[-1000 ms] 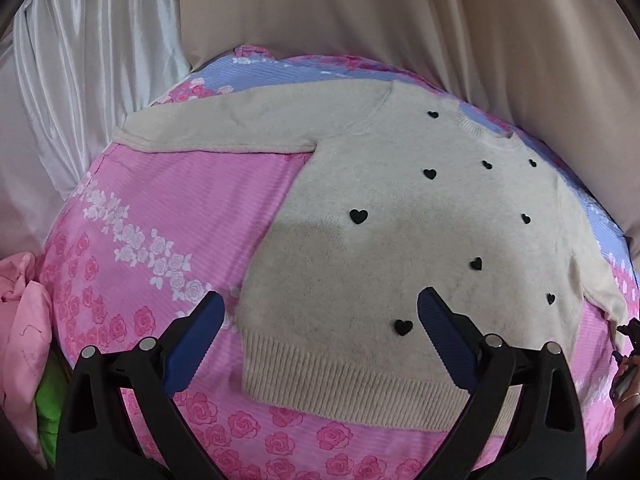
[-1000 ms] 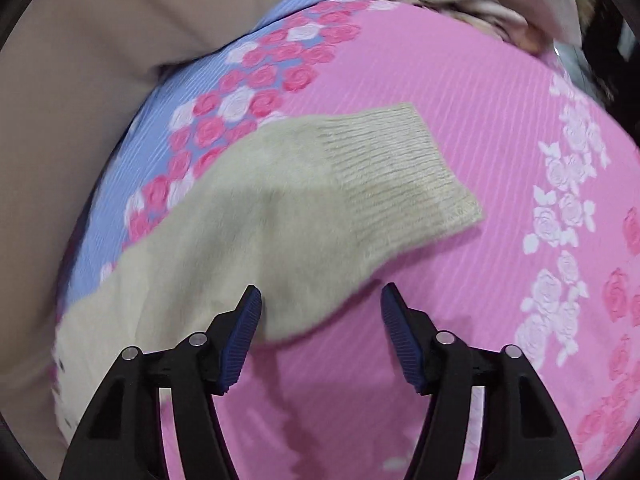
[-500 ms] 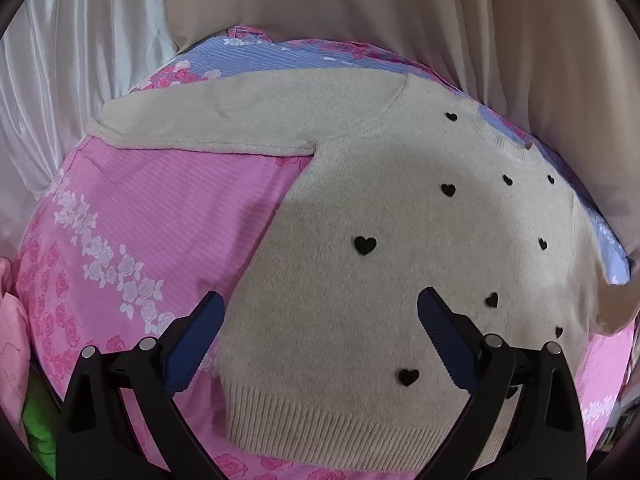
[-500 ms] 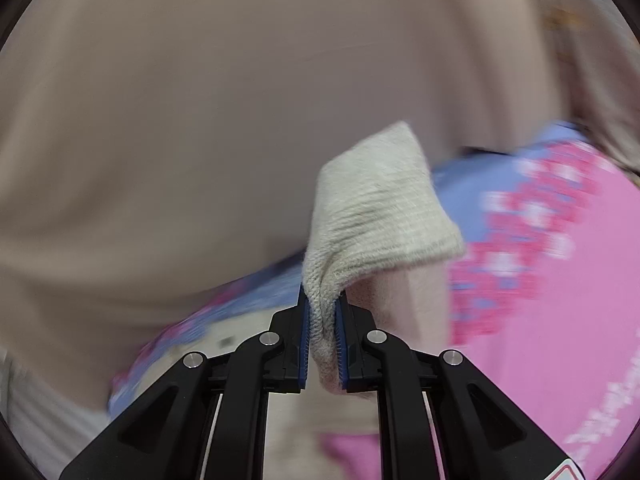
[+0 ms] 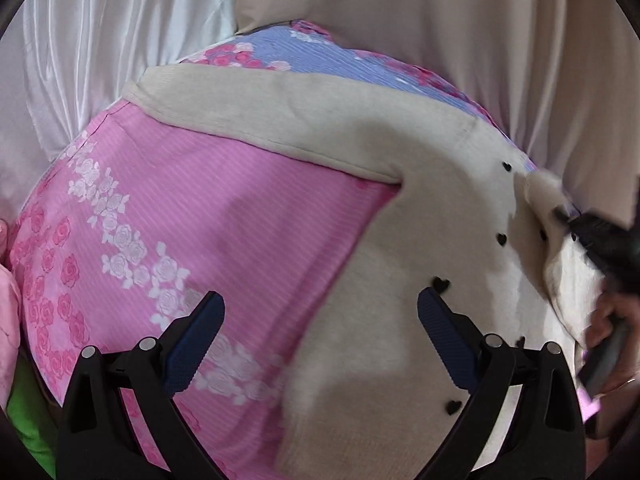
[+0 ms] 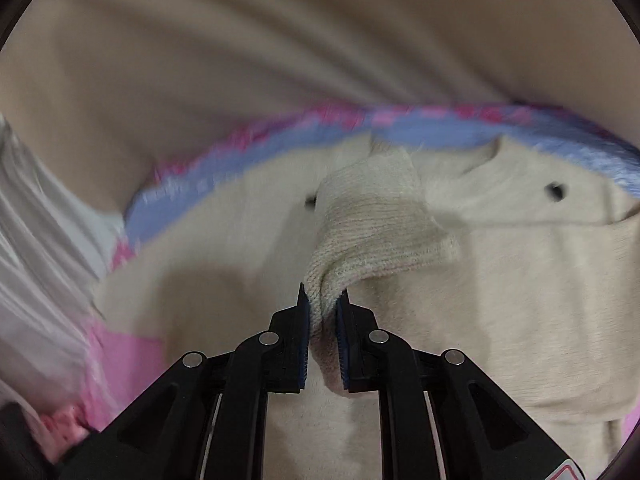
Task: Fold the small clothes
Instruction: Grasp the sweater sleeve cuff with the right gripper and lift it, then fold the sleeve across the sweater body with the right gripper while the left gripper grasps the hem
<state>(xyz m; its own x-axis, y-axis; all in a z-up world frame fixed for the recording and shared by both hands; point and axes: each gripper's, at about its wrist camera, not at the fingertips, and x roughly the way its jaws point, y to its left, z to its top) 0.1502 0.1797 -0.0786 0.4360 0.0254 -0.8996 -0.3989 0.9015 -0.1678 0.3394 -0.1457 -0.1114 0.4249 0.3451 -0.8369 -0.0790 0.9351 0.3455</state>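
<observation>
My right gripper (image 6: 323, 312) has its fingers (image 6: 303, 344) pinched on the ribbed cuff (image 6: 376, 224) of the sweater's sleeve; the cuff bunches up btwn the blue pads and fans out above them, held over the sweater's body. Rest of the cream sweater (image 6: 480, 300) lies flat beneath, w/ small black hearts visible on either side of the cuff. Frame is motion-blurred, esp. toward the edges.

My left gripper (image 5: 320, 332) has its fingers (image 5: 196, 340) spread wide, holding nothing. Left pad sits over the pink rose-print bedsheet (image 5: 200, 220), right pad over the sweater's (image 5: 400, 300) body, so the sweater's side edge runs up btwn the two. Can't tell if the pads touch the fabric or hang above it. The other sleeve (image 5: 280, 120) lies stretched out flat toward the far left of the bed, well apart from these fingers. At the right edge of the left wrist view I see the right gripper (image 5: 600, 240), dark and blurred, w/ the lifted sleeve draped across the sweater's chest. Pale curtains (image 5: 120, 60) hang behind the bed; a pink garment (image 5: 8, 320) lies at the left edge.
</observation>
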